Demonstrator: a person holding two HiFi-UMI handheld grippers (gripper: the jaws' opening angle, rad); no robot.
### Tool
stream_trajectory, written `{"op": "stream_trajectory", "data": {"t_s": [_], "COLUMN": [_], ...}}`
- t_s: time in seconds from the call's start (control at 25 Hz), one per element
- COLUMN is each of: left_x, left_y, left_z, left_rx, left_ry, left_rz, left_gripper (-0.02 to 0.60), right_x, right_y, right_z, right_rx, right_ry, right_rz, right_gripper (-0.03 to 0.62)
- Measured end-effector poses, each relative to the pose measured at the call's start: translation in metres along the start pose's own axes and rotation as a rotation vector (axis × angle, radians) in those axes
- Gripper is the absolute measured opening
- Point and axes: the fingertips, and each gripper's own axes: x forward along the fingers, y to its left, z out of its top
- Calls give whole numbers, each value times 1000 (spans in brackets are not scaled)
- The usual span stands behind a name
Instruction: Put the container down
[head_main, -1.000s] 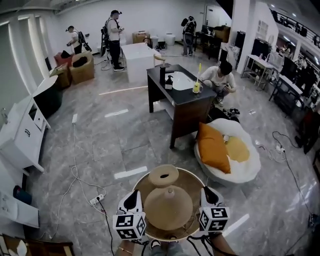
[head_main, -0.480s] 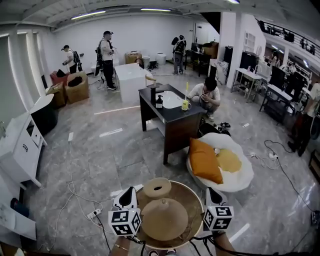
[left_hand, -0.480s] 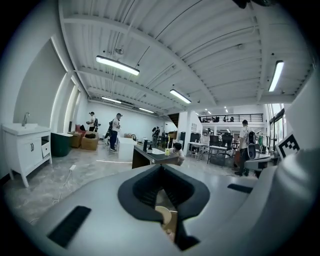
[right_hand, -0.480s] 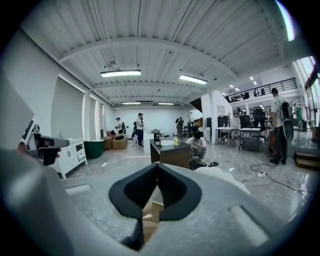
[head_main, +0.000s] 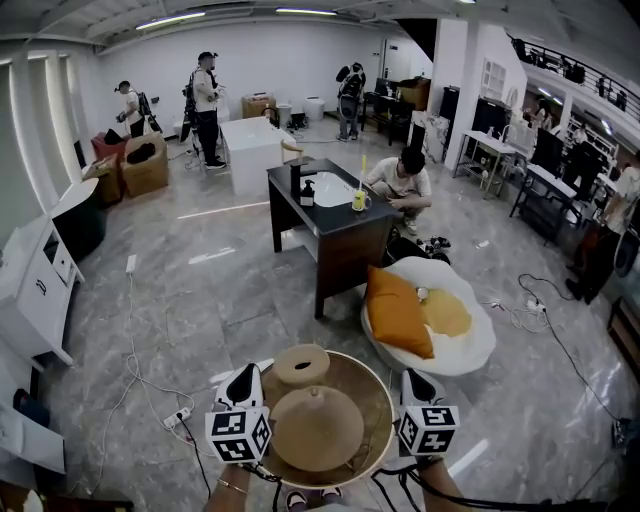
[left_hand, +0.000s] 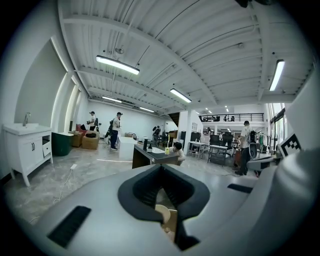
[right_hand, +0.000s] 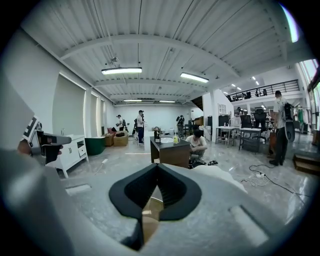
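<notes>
The round tan woven container (head_main: 372, 398) with its cone-shaped lid stays in the air over the grey marble floor (head_main: 200, 300). The left hand-held gripper (head_main: 243, 384) and right hand-held gripper (head_main: 413, 385) are still clenched on opposite rims. The far dark tabletop (head_main: 352, 222) now sits further left.

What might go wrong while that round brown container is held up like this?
1. The left gripper and right gripper pinch only the rim of the round brown container on opposite sides, so it may slip or tip.
2. The tan domed lid and small round disc inside look unsecured and might slide if it tilts.
3. White cables cross the floor nearby: a tripping hazard.
</notes>
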Motion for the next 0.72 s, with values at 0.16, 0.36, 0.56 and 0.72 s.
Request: {"op": "stream_trajectory", "data": {"t_s": [0.16, 0.36, 0.56, 0.72], "left_x": [0, -3, -6, -4], "left_y": [-2, -5, -2, -1], "left_z": [-1, -6, -11, -15], "left_rx": [-3, -3, -10, -13], "left_ry": [3, 14, 22, 28], "left_rz": [1, 4, 15, 20], "left_gripper": [-3, -4, -4, -4], "right_x": [0, 1, 4, 8], "right_y": [1, 1, 9, 12], "right_z": [6, 7, 3, 0], "right_rx": [-8, -7, -10, -9], "right_ry": [-6, -8, 1, 5], "right_rz": [-4, -4, 14, 21], "right_gripper": [5, 5, 5, 5]}}
